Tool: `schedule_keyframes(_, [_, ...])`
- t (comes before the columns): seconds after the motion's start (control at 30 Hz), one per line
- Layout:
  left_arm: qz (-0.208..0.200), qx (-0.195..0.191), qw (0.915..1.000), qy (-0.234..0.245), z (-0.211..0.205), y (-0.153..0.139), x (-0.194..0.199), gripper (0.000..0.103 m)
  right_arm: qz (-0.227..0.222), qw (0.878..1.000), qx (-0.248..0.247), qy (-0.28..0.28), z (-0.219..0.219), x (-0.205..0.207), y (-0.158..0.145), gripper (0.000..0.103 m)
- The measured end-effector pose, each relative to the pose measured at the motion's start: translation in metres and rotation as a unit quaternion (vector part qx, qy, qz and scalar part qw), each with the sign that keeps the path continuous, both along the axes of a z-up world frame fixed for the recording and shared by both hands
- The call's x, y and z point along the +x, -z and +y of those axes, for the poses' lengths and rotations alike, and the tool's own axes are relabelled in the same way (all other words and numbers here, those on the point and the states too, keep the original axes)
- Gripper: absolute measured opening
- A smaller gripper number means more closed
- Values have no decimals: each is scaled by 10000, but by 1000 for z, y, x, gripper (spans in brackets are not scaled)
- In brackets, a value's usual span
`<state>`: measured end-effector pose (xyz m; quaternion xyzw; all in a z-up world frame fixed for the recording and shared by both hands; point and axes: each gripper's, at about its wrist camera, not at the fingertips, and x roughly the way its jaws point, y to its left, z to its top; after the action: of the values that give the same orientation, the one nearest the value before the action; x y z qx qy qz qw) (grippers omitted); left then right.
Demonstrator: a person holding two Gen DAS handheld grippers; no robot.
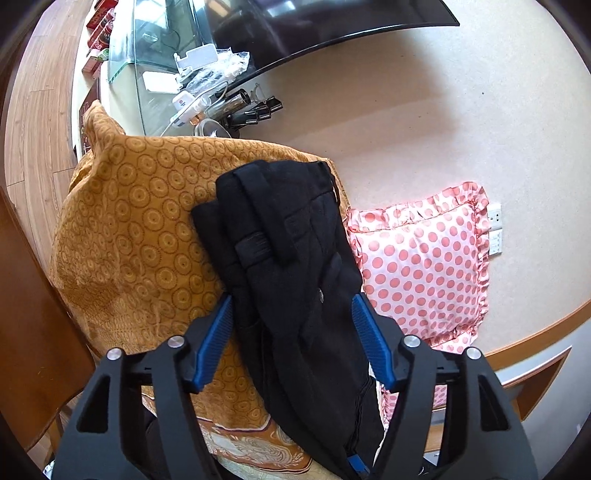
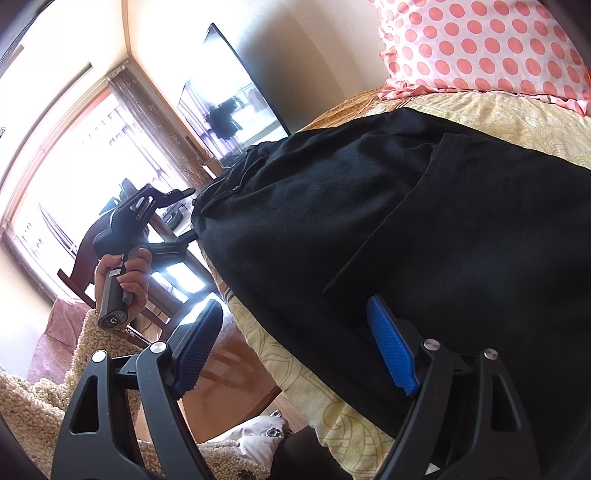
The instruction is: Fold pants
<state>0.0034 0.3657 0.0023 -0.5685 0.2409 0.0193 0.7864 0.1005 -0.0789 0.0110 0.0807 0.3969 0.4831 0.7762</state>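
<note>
The black pants (image 1: 291, 266) lie in a bunched bundle across an orange patterned pillow (image 1: 140, 221), with waistband and belt loops at the far end. My left gripper (image 1: 291, 314) is open, its blue pads on either side of the bundle's near part. In the right wrist view the pants (image 2: 388, 229) spread over a yellow patterned bedcover (image 2: 314, 373). My right gripper (image 2: 295, 325) is open at the pants' near edge, with one blue pad (image 2: 391, 347) against the fabric. The left gripper (image 2: 147, 218), held by a hand, shows at the pants' far end.
A pink polka-dot pillow (image 1: 424, 266) lies right of the pants and also shows in the right wrist view (image 2: 487, 48). A TV (image 1: 314, 33) and a glass stand with clutter (image 1: 207, 81) sit behind. A wooden chair (image 2: 162, 306), a fluffy cream blanket (image 2: 40, 398) and a bright window (image 2: 74, 177) are left.
</note>
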Motion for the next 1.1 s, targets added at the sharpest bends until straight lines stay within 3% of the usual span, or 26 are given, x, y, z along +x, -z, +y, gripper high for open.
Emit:
schedule_keyframes(0.2, [127,-15,9999,71,6,-1,22,64,-16,10000,37,8,-2,-1,1,82])
schedule_keyframes(0.27, [246,-20,9997,35,8,1,28,55,-15,10000,50,16,-3,-2,2,82])
schedule_keyframes(0.33, [358,42,9993,-26,8,1,30,37,-23,10000,55,21,-3,-3,2,82])
schedule_keyframes(0.4, [474,239,9985,-100,7,0,29,20,-23,9999,87,53,-5,-4,1,82])
schedule_keyframes(0.53, [542,1112,9922,-124,-9,-22,28,11,-34,9996,219,146,-16,-6,-3,82])
schedule_keyframes(0.7, [480,2594,9646,48,-55,-74,36,9,-86,9984,439,342,-43,-9,-9,83])
schedule_keyframes(0.8, [242,3165,9478,309,-92,-107,44,9,-177,9969,567,510,-66,-14,-12,86])
schedule_keyframes(1.0, [-301,3835,9148,1233,-188,-160,67,9,-378,9889,793,1201,-129,-27,-19,90])
schedule_keyframes(1.1, [-542,3969,8989,1777,-240,-173,80,9,-419,9814,856,1666,-165,-31,-20,101])
